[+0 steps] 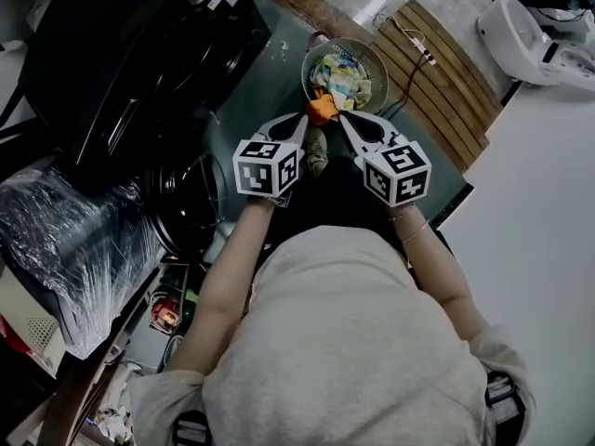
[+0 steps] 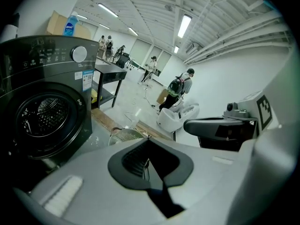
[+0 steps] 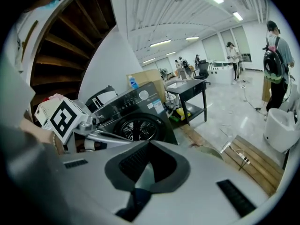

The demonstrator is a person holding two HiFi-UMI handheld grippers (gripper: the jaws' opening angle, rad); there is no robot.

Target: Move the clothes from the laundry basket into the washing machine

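A round wire laundry basket (image 1: pixel 372 59) with light-coloured clothes stands on the floor ahead of me. An orange cloth (image 1: pixel 323 110) lies at its near rim. The black washing machine (image 1: pixel 139 72) is to the left, its round door opening (image 1: pixel 191 203) facing the floor space. My left gripper (image 1: pixel 299 124) and right gripper (image 1: pixel 346 121) point at the basket side by side, just short of the orange cloth. Both are shut with nothing between the jaws, as the left gripper (image 2: pixel 149 140) and right gripper (image 3: pixel 149 143) views show. A tan item (image 1: pixel 316 154) shows between them; what it is I cannot tell.
Wooden slats (image 1: pixel 446 72) lie right of the basket, with a cable across them. A white appliance (image 1: pixel 530 31) sits at the far right beside a white panel (image 1: pixel 539 212). A plastic-wrapped bundle (image 1: pixel 74 240) is at my left. A black table (image 2: pixel 110 74) and people stand farther off.
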